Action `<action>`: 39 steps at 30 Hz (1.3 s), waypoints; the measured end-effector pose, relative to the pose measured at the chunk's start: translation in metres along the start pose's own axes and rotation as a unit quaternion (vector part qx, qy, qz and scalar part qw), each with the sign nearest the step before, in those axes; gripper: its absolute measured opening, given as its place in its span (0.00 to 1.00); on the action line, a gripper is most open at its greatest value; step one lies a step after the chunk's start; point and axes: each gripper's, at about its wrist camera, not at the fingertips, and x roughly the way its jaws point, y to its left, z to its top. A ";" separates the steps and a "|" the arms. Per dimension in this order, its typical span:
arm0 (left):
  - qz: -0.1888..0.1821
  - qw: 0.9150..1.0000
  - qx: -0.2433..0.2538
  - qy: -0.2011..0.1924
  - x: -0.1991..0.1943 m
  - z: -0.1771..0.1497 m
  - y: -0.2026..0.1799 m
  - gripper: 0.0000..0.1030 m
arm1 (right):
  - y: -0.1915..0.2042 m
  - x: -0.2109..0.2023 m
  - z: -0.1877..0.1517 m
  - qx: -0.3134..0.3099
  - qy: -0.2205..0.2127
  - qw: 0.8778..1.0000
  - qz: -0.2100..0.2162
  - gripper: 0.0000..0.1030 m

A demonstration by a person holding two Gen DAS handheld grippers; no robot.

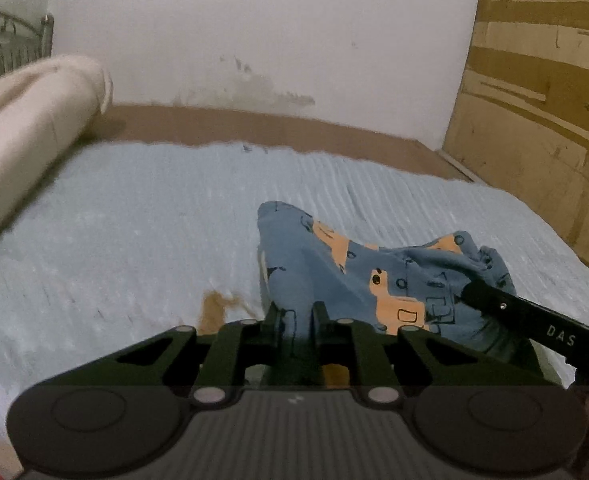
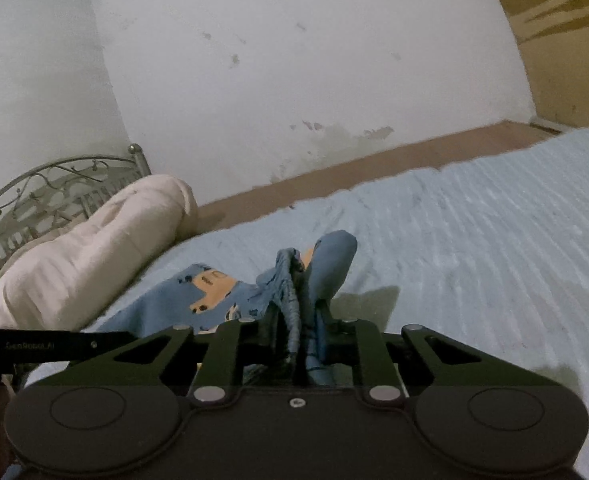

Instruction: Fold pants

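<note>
Writing, left gripper: "GenRobot.AI" reads faintly in pale letters along its black finger where it enters the right wrist view from the left edge.
Writing, right gripper: "DAS" reads in pale letters on its black finger, which crosses the lower right of the left wrist view.
Headboard [image 2: 34,196]: grey metal scrollwork at the far left, against the wall.
Rolled bedding [image 1: 26,128]: a cream roll lying at the left side of the bed, in front of the headboard, well apart from the pants.
Left gripper [image 1: 297,312]: pressed together on a fold of the pants, blue cloth bunched between its fingers.
Pants [image 1: 358,268]: blue with orange vehicle prints, gathered in a heap right of centre on the bed, pinched at two places and drawn up off the sheet between them.
Right gripper [image 2: 299,312]: pinching a thick gathered edge of the pants, cloth standing up above its fingers.
Open room: bare sheet spreads wide to the left of the pants and beyond them to the far edge; more lies to the right.
Sheet [image 1: 134,220]: pale blue, ribbed, with a ragged far edge and a brown patch just left of the left gripper.
Mattress strip [image 1: 278,130]: brown, bare between sheet and wall.
Wall [image 1: 254,32]: white, scuffed and stained low down.
Cardboard [image 1: 542,100]: brown taped panels standing at the far right.
</note>
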 end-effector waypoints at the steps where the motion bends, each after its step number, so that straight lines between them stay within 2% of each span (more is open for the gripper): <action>1: 0.005 1.000 0.002 -0.008 0.000 0.005 0.003 0.15 | 0.003 0.005 0.004 0.000 -0.003 1.000 0.003 0.17; 5: 0.024 0.999 -0.003 -0.031 0.003 0.020 0.018 0.15 | 0.019 0.030 0.022 -0.003 -0.015 1.000 0.017 0.17; 9: 0.044 0.998 -0.010 -0.037 0.015 0.030 0.035 0.15 | 0.036 0.061 0.033 -0.015 -0.016 0.999 0.025 0.17; 13: 0.062 0.998 -0.015 -0.027 0.036 0.032 0.050 0.15 | 0.049 0.092 0.033 -0.027 -0.003 0.999 0.022 0.17; 17: 0.063 0.998 -0.022 -0.003 0.053 0.022 0.059 0.15 | 0.050 0.110 0.026 -0.024 0.020 0.999 0.011 0.17; 22: 0.061 0.998 -0.029 0.017 0.066 0.009 0.064 0.16 | 0.046 0.123 0.013 -0.019 0.049 0.999 -0.004 0.18; 28: 0.061 0.997 -0.035 0.025 0.070 0.007 0.068 0.19 | 0.043 0.126 0.005 -0.009 0.063 0.998 -0.020 0.23; 31: 0.069 0.997 -0.037 0.029 0.068 0.009 0.068 0.27 | 0.045 0.126 0.004 -0.013 0.067 0.997 -0.035 0.32; 34: 0.070 0.996 -0.039 0.027 0.061 0.009 0.066 0.43 | 0.041 0.124 0.004 -0.011 0.066 0.997 -0.045 0.41; 35: 0.072 0.996 -0.038 0.024 0.058 0.009 0.065 0.48 | 0.040 0.122 0.005 -0.011 0.064 0.997 -0.047 0.45; 39: 0.074 0.996 -0.037 0.013 0.047 0.010 0.062 0.57 | 0.042 0.110 0.007 -0.020 0.050 0.997 -0.052 0.65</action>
